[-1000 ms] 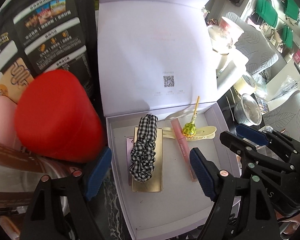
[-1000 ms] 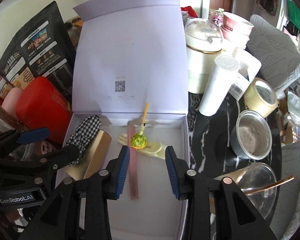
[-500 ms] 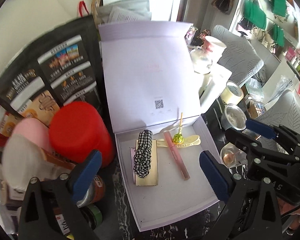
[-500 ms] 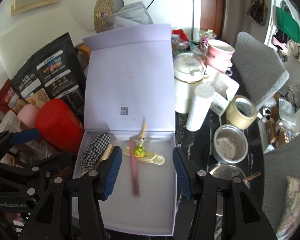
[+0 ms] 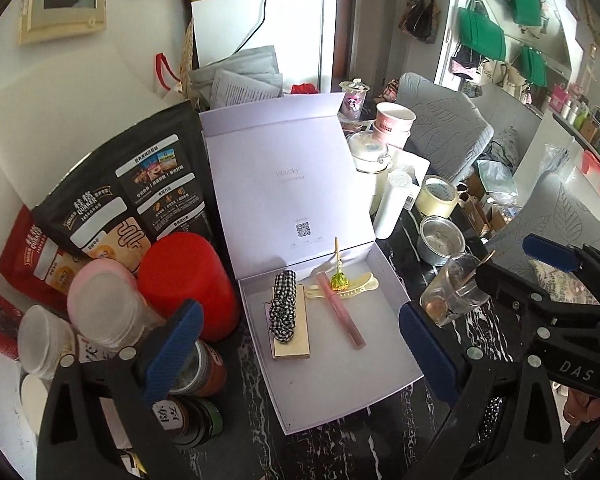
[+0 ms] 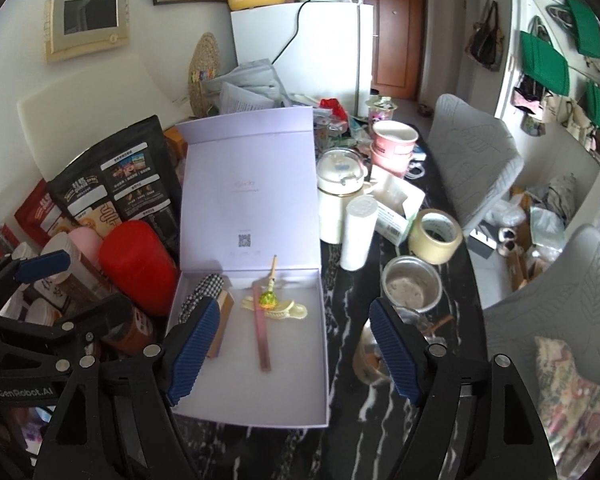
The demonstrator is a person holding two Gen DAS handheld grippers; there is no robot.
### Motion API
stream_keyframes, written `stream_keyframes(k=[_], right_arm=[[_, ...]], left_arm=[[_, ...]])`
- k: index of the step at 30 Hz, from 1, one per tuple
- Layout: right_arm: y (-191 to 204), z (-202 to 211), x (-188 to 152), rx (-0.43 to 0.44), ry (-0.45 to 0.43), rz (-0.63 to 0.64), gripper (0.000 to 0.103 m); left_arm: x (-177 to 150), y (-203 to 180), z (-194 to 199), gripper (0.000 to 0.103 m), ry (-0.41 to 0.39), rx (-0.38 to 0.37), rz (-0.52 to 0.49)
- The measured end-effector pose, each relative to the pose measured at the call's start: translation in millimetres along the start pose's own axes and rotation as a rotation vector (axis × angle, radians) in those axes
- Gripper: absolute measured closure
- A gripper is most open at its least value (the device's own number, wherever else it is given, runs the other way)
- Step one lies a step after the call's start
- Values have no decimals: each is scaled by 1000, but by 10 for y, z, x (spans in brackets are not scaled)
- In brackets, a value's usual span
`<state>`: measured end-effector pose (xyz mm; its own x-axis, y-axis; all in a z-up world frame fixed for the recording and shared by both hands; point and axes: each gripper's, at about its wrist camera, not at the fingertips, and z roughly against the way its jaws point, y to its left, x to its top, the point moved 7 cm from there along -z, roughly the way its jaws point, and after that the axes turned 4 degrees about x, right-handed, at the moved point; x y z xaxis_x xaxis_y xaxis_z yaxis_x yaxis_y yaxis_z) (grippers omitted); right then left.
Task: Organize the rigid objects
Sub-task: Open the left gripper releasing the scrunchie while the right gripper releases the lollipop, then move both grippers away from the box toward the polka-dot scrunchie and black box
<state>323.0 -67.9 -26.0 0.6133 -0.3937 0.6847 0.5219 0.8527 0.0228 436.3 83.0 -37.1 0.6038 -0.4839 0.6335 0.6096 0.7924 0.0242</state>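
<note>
An open lilac box point(image 5: 360, 380) point(image 6: 260, 392) stands with its lid upright. Inside lie a checked scrunchie point(image 5: 283, 308) on a flat gold case point(image 5: 296, 344), a pink tube point(image 5: 342, 312) point(image 6: 262, 340), a green-wrapped lollipop point(image 5: 339, 281) point(image 6: 267, 299) and a cream hair clip point(image 5: 364, 286) point(image 6: 292, 312). My left gripper point(image 5: 300, 348) hangs open above the box's near side, holding nothing. My right gripper point(image 6: 294, 346) hovers over the box's front right part. Its jaws are opening and there is nothing between them.
Left of the box crowd a red canister point(image 5: 184, 276), a black oat bag point(image 5: 140, 188) and several jars. To the right on the black marble table stand a glass point(image 5: 452, 292), a steel cup point(image 5: 440, 236), a tape roll point(image 5: 436, 196) and a white cylinder point(image 5: 392, 204).
Both grippers have risen and drawn back from the box, so more of the table shows. Both pairs of jaws have spread wider. The things in the box have not moved.
</note>
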Motion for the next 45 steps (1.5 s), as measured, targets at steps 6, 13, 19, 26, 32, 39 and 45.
stream_keyframes(k=[6, 13, 19, 26, 32, 39, 45], right_arm=[[-46, 316, -173, -21, -23, -32, 21], [-87, 663, -414, -52, -43, -62, 21], [-164, 922, -659, -81, -52, -92, 21], [-343, 1216, -1013, -145, -53, -139, 21], [-567, 1389, -1260, -178, -52, -200, 21], [-878, 1479, -1538, -203, -42, -268, 21], [-1120, 1521, -1777, -237, -37, -332, 21]], left_arm=[[-77, -52, 263, 3, -33, -3, -19], [-200, -181, 516, 3, -55, -22, -45], [-382, -358, 663, 3, -40, -66, -83], [-624, -694, 741, 3, -19, -139, -169], [-759, -1037, 780, 3, -5, -213, -229], [-862, -1491, 774, 3, 0, -304, -338], [-982, -1912, 684, 3, 18, -364, -469]])
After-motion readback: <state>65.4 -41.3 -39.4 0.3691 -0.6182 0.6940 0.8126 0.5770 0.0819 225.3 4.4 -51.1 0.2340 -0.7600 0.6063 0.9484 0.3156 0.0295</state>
